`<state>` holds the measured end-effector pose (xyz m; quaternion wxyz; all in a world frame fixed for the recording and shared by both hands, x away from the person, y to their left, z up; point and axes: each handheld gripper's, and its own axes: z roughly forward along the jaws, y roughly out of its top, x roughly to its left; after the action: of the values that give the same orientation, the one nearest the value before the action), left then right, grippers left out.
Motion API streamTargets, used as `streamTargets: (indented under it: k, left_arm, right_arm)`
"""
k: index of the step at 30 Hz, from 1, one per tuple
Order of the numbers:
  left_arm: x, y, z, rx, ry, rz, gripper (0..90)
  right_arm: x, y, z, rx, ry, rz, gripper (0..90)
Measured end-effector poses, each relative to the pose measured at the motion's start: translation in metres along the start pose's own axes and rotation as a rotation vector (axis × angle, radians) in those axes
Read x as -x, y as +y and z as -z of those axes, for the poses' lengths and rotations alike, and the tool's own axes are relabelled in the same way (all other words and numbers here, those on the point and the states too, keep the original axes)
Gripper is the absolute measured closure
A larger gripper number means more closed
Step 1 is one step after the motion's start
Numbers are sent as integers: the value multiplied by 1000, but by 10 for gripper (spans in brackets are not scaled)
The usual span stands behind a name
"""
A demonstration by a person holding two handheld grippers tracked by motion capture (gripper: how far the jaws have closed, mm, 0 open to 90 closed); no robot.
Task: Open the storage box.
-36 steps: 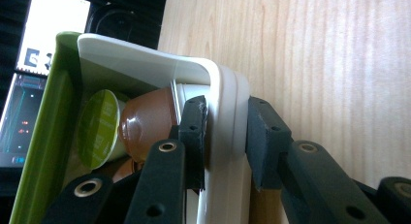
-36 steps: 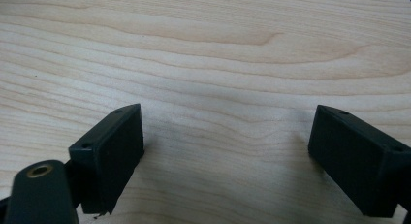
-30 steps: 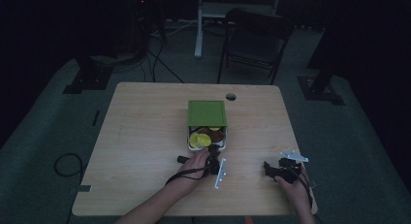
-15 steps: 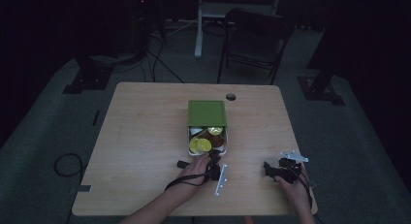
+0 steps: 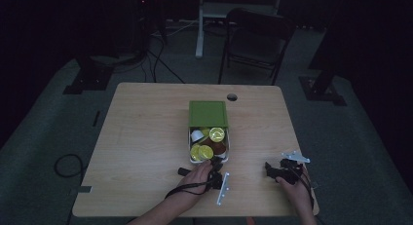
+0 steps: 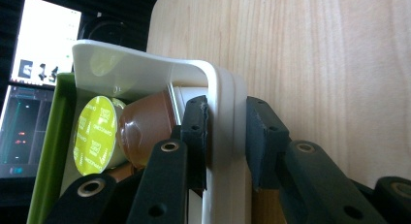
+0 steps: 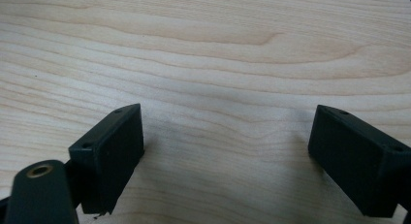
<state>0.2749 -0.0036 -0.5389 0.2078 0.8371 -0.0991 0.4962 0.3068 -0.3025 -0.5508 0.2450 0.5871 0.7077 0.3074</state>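
- The high view is dim; small details on the wooden tabletop [image 5: 146,137] are hard to make out, and both forearms are cut off at the bottom edge.
- At centre sits a white tray [image 5: 192,143] of coffee capsules [image 5: 216,134], its far end covered by a green sleeve [image 5: 208,113].
- The left claw [image 5: 215,167] meets the tray's near end, partly hidden under the hand.
- In the left gripper view the left claw [image 6: 227,136] is clenched on the tray's white wall [image 6: 220,117], one pad inside, one outside. A lime-lidded brown capsule [image 6: 131,129] lies just inside; the tray's lower part is hidden behind the jaws.
- Well to the right, the right claw [image 5: 269,169] rests on the tabletop, apart from the tray.
- In the right gripper view the right claw [image 7: 225,156] is released, jaws wide over bare wood.
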Motion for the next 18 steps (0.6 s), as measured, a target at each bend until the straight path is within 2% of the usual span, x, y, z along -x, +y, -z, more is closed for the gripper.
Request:
streamTargets:
  k: [16, 17, 18]
  left_arm:
    - [13, 6, 17, 12, -18, -8, 729]
    - [13, 6, 19, 17, -26, 9, 728]
    - [13, 6, 20, 14, -25, 2, 728]
  right_arm:
    - [0, 0, 0, 0, 0, 1, 123]
    - [0, 0, 0, 0, 0, 1, 123]
    - [0, 0, 0, 0, 0, 1, 123]
